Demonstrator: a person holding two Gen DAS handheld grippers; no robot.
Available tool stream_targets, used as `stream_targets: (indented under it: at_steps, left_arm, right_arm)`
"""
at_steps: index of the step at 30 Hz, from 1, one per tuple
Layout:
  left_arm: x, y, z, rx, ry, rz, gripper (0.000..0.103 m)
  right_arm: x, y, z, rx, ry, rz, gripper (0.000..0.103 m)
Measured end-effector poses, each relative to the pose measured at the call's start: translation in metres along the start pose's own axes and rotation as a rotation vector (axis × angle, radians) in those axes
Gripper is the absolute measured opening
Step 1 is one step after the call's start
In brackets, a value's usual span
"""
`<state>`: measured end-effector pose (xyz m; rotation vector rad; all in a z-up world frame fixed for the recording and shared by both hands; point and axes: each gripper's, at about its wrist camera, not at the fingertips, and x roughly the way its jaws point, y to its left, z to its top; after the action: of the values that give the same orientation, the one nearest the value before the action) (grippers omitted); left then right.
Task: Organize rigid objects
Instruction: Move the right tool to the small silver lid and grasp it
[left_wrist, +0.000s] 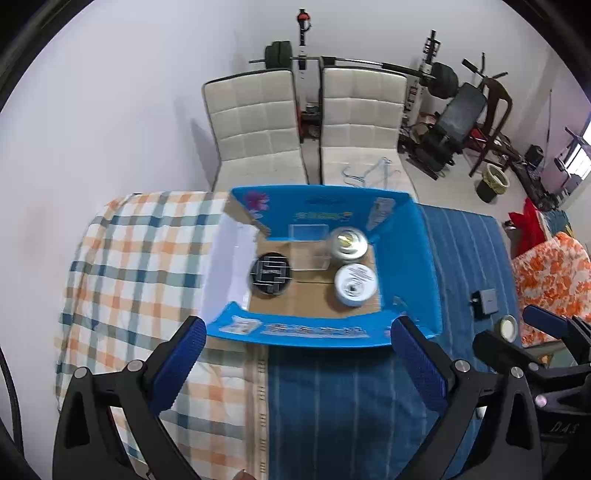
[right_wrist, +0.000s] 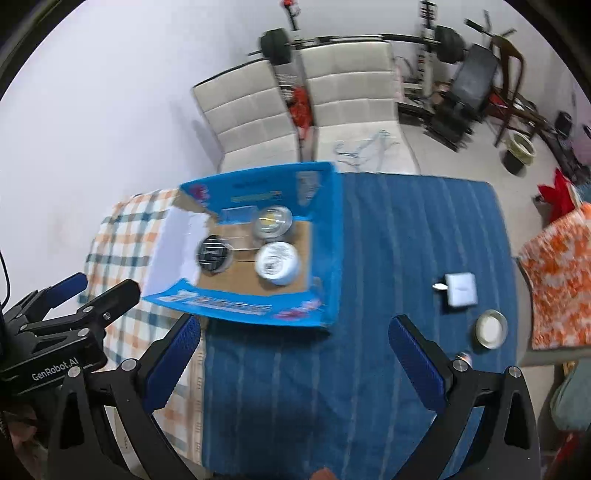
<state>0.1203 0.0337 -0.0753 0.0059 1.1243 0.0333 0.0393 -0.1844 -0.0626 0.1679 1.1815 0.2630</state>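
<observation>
Both grippers hovered above the near edge of the counter, each with its blue-padded fingers spread wide and nothing between them. The left gripper hung just short of the near flap of the blue cardboard box, which stood open where the plaid cloth on the left met the blue striped cloth on the right. Inside the box, on its brown floor, a black round tin lay at the left, a white round jar at the near right, a silver-lidded tin just beyond it at the far right, and a clear plastic case stood between the black tin and the silver one. The right gripper was over the blue striped cloth, to the right of the left one. Well to the right of the box, out on the striped cloth, lay a small grey square box, and just nearer than it a round silver-rimmed lid. Beyond the far edge of the counter stood two cream padded chairs, and behind them a barbell rack against the wall.
</observation>
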Motion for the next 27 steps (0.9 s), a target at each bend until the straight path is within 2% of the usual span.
stream_targets:
  at_steps: [8,12,15,18,21,25,27]
  left_arm:
    - [0.032,-0.099,-0.003,0.123,0.049,-0.052,0.103]
    - [0.06,-0.155,-0.01,0.185,0.104,-0.079,0.103]
    - [0.085,-0.194,-0.022,0.25,0.156,-0.072,0.103]
    - [0.115,-0.224,-0.041,0.316,0.24,-0.059,0.103]
    - [0.139,-0.245,-0.062,0.372,0.313,-0.036,0.103]
    - [0.163,-0.258,-0.078,0.393,0.376,-0.017,0.103]
    - [0.173,-0.263,-0.081,0.395,0.396,-0.005,0.103]
  right_arm:
    - [0.006,-0.132,-0.023,0.191,0.057,-0.144,0.103]
    - [0.03,-0.2,-0.059,0.282,0.154,-0.228,0.103]
    - [0.061,-0.235,-0.095,0.35,0.258,-0.246,0.103]
    - [0.096,-0.265,-0.134,0.436,0.361,-0.202,0.103]
    - [0.113,-0.283,-0.155,0.515,0.387,-0.163,0.103]
    - [0.125,-0.297,-0.15,0.522,0.345,-0.178,0.101]
    - [0.136,-0.297,-0.14,0.502,0.342,-0.184,0.092]
